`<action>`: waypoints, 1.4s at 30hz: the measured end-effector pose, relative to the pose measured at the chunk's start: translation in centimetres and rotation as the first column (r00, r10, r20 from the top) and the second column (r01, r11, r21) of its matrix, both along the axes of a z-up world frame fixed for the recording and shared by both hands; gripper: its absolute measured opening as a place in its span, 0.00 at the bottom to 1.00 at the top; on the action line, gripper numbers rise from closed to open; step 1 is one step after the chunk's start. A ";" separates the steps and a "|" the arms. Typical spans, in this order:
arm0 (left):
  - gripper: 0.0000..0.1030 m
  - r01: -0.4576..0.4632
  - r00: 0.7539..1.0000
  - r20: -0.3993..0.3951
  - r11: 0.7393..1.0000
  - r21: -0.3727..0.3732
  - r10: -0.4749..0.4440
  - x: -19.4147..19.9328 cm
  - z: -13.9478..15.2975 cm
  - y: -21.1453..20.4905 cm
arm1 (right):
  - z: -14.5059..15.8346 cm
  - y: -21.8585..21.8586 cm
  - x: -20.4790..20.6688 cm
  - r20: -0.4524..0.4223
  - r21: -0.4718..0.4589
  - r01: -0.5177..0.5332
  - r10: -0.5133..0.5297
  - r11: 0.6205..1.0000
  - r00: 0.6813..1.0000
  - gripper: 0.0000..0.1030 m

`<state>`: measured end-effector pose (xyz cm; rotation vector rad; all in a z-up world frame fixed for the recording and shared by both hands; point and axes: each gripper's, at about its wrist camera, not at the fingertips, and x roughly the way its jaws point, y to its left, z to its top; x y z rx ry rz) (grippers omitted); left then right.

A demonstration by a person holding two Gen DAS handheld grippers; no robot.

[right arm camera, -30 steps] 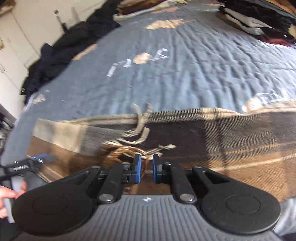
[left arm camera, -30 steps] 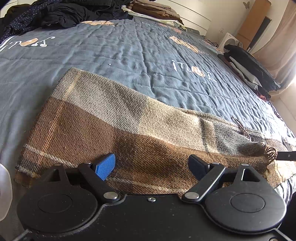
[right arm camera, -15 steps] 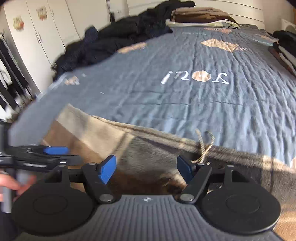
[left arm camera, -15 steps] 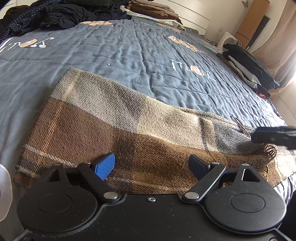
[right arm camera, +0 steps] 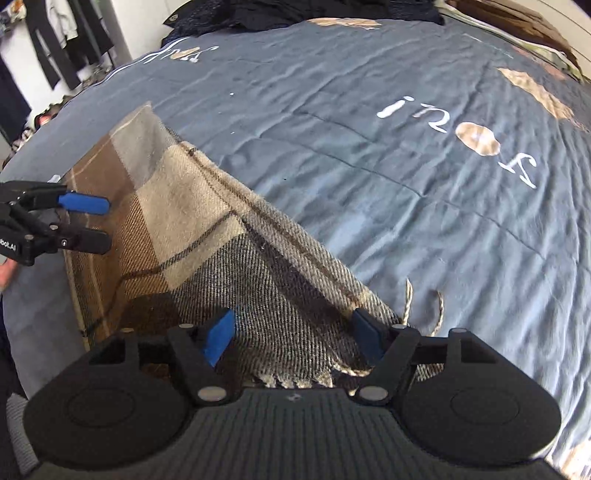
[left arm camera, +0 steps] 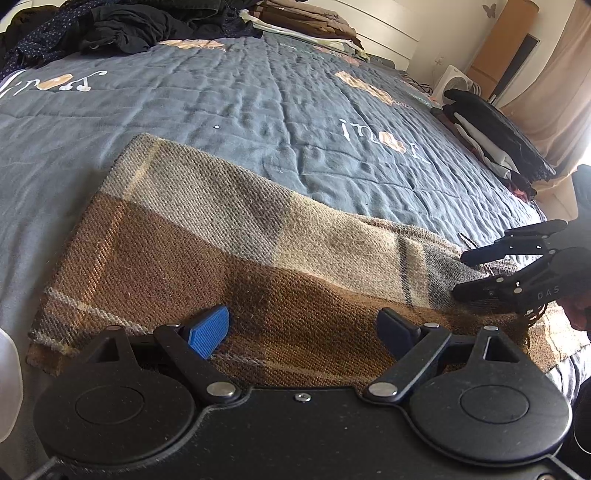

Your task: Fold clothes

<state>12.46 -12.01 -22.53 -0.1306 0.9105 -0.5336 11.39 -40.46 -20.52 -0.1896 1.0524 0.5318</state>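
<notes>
a brown and beige checked scarf (left arm camera: 236, 258) lies flat as a long band across the near side of the bed (left arm camera: 258, 103), on the blue-grey quilt. it looks doubled over lengthwise, since two edges run stacked along its far side in the right wrist view, though how many layers there are cannot be told. its fringed end (right arm camera: 332, 373) sits at the right, with a few loose strands (right arm camera: 424, 306) trailing onto the quilt.

the left hand-held gripper (left arm camera: 306, 328) hangs low over the scarf's left part with its fingers spread wide, pinching nothing. the right hand-held gripper (right arm camera: 291, 336) is spread too, straddling the fringed end with cloth between its fingers but not clamped. one at each end suits a long, limp piece: held at both ends it can be kept straight and the edges matched.

the scene fits either a scarf just laid down after a fold or one about to be gripped for another; the pictures do not settle which.

heaps of dark clothes (left arm camera: 122, 26) and a folded stack (left arm camera: 306, 18) lie at the far side of the bed, well apart from the scarf.
</notes>
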 end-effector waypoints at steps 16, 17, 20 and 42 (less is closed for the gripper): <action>0.85 -0.003 1.000 0.013 1.000 -0.023 0.004 -0.2 0.5 0.1 | 3.6 0.1 0.8 0.050 0.007 -0.021 0.020 1.000 0.999 0.03; 0.85 -0.002 1.000 0.018 1.000 -0.026 0.002 -0.2 0.6 0.0 | 3.9 0.2 1.0 0.066 -0.001 -0.018 0.018 1.000 0.998 0.03; 0.85 -0.001 1.000 0.030 0.999 -0.043 0.002 -0.3 0.9 0.0 | 4.1 0.3 1.9 0.092 -0.024 -0.003 0.006 1.000 0.996 0.03; 0.85 0.026 0.998 0.058 0.999 -0.028 -0.025 -0.5 0.9 -0.8 | 4.3 1.7 -6.0 0.012 0.267 0.072 -0.078 0.961 0.997 0.61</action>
